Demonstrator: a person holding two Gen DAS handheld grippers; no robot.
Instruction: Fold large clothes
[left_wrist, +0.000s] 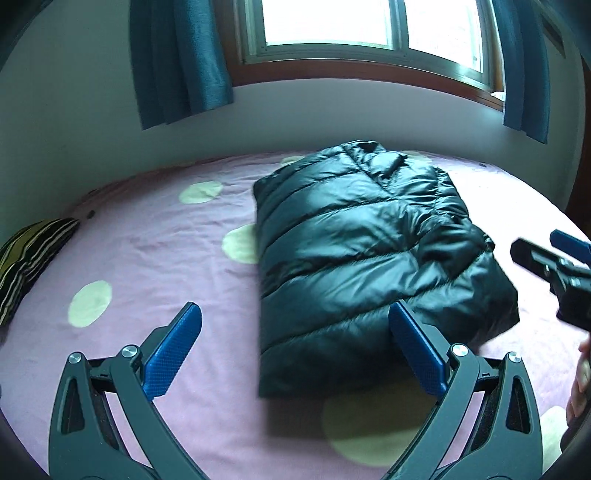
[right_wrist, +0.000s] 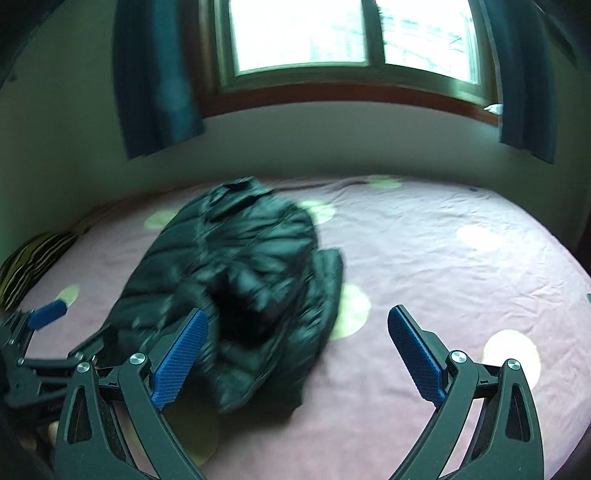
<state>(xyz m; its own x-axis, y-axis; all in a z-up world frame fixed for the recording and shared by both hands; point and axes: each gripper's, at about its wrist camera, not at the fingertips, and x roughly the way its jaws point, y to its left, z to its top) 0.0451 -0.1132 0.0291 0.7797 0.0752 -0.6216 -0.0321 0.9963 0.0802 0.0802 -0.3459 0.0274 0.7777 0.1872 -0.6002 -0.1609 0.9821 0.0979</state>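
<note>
Left gripper (left_wrist: 295, 354) nearest, jaws wide apart, nothing between them, hovering over the near hem of the black puffer jacket (left_wrist: 362, 266); right blue pad (left_wrist: 417, 350) overlaps the jacket's near edge in view, contact not clear. Right gripper (right_wrist: 297, 358) likewise spread wide and empty, its left pad (right_wrist: 181, 354) in front of the jacket's near side. Jacket lying folded into a rough rectangle on the pink bedsheet (left_wrist: 147, 251) with pale green dots, collar at the far end; blurred in the right wrist view. Striped pillow (left_wrist: 29, 254) at far left edge of bed. Beyond: pale wall, blue curtains (left_wrist: 177, 59), wood-framed window (left_wrist: 369, 33).
</note>
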